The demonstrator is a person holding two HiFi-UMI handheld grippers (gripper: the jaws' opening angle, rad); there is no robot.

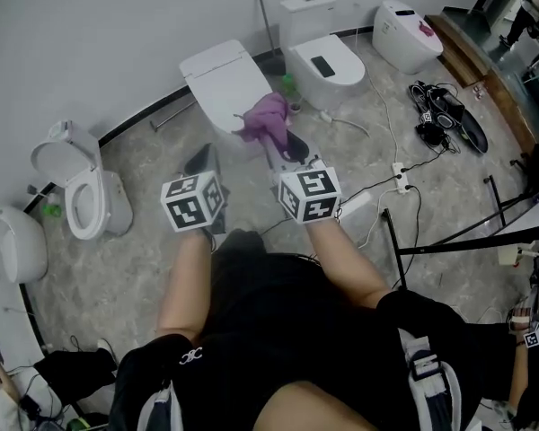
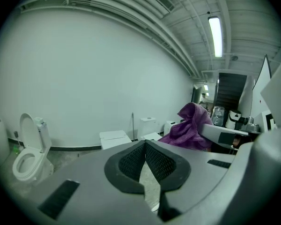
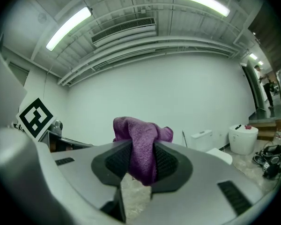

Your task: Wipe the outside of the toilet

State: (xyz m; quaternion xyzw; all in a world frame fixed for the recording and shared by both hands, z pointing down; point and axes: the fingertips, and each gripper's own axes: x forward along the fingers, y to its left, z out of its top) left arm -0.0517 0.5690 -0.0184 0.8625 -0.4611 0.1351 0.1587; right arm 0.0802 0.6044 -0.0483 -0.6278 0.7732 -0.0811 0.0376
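Note:
A white toilet (image 1: 226, 84) with its lid down stands straight ahead against the wall; it shows small in the left gripper view as toilet (image 2: 113, 138). My right gripper (image 1: 286, 147) is shut on a purple cloth (image 1: 266, 119), which bunches up above the jaws as cloth (image 3: 140, 142). The cloth hangs just in front of the toilet's near edge. My left gripper (image 1: 203, 160) is held level beside it, its jaws closed tip to tip with nothing between them (image 2: 144, 159). The purple cloth (image 2: 189, 128) appears to its right.
An open toilet (image 1: 81, 189) stands at the left, another closed toilet with a cistern (image 1: 320, 54) at the right, a rounded one (image 1: 406, 33) further right. Cables, a power strip (image 1: 401, 178) and black gear (image 1: 447, 113) lie on the marbled floor. A black stand (image 1: 449, 241) is at the right.

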